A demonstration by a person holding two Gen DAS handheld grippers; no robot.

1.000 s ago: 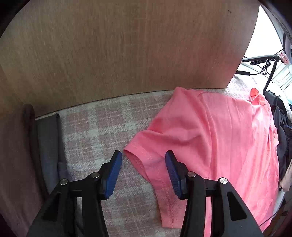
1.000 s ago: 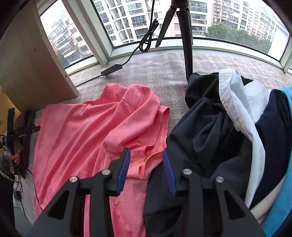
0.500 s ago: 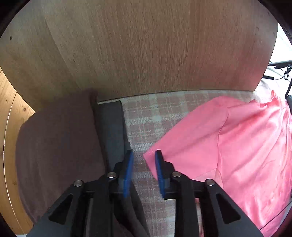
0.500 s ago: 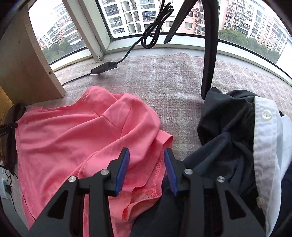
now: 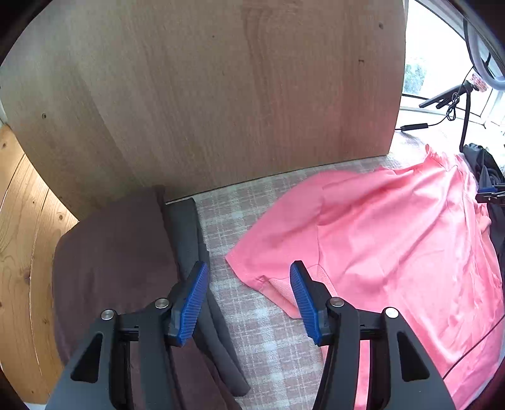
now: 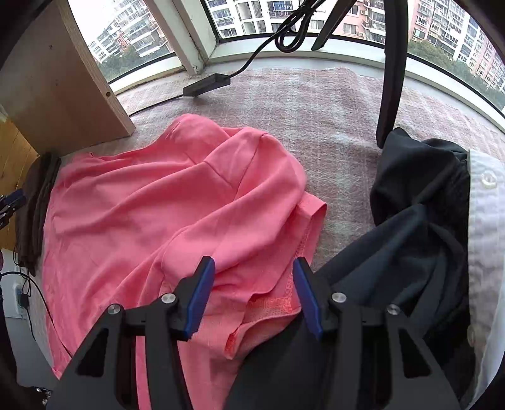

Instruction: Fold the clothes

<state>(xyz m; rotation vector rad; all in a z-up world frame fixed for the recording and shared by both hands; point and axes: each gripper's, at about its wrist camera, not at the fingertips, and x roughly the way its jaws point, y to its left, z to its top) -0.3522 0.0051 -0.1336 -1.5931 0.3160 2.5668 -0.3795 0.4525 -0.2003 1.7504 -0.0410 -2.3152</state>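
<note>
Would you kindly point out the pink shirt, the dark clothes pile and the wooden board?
pink shirt (image 6: pixel 132 220), right wrist view, its flat body.
dark clothes pile (image 6: pixel 410 239), right wrist view, a black fold.
wooden board (image 5: pixel 221 94), left wrist view, its face.

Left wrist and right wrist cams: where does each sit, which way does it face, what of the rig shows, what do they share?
Left wrist: on the left gripper, looking steeply down along its fingers at the pink shirt sleeve, plaid cover, folded dark clothes and wooden panel; jaws opening, nothing clamped.
Right wrist: on the right gripper, facing down toward the window, over the shirt's other sleeve and a dark clothes pile; jaws opening, fabric beneath.
Shared: shirt, cover, panel, tripod.
</note>
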